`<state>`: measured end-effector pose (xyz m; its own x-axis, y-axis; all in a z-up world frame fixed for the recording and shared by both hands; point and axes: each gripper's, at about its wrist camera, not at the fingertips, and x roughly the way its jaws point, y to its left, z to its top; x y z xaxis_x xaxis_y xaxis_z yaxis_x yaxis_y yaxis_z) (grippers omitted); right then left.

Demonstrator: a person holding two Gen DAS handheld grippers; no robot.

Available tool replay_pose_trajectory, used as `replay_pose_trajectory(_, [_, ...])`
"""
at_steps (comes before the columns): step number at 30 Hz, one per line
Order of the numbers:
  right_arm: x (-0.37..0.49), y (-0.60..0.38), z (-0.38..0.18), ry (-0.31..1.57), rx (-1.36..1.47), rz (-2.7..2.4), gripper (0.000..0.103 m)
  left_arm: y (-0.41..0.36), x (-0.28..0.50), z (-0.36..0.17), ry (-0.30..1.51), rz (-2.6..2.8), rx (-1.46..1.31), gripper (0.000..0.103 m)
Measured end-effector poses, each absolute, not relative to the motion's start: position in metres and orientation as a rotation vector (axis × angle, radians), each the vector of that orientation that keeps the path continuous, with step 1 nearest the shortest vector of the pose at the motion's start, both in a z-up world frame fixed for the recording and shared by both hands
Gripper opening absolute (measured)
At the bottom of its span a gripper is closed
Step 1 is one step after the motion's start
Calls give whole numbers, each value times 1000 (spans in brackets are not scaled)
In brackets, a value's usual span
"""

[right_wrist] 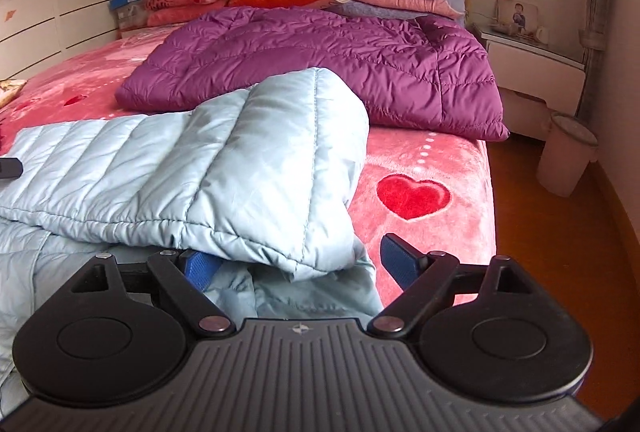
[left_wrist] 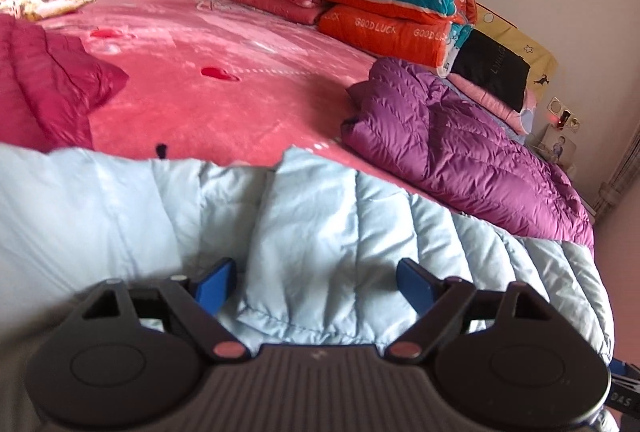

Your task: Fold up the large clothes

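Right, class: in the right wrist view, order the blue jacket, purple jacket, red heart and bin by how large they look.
1. Blue jacket, though nearness inflates it
2. Purple jacket
3. Bin
4. Red heart

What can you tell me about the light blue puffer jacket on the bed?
The light blue puffer jacket is quilted in stitched channels, with slightly shiny fabric. It lies on the pink heart-print blanket, one panel folded over the rest, beside the purple puffer jacket. Both open hand-held grippers, left and right, straddle its near edge.

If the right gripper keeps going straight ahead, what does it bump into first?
Probably the folded-over flap of the pale blue quilted down jacket, lying right in front of the right gripper's open jaws, though depth is hard to judge.
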<state>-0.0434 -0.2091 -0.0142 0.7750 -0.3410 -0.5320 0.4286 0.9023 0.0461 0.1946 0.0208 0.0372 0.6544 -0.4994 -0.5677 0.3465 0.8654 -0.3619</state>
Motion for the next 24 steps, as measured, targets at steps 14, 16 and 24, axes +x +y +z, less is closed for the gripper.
replay_pose_trajectory(14, [-15, -241, -16, 489, 220, -550, 103, 38, 188, 42, 706, -423, -369, 2])
replay_pose_trajectory(16, [-15, -245, -17, 495, 228, -563, 103, 40, 183, 46, 691, -420, -376, 1])
replay_pose_trajectory(24, [-16, -235, -15, 483, 152, -565, 103, 48, 167, 49, 669, -418, -377, 1])
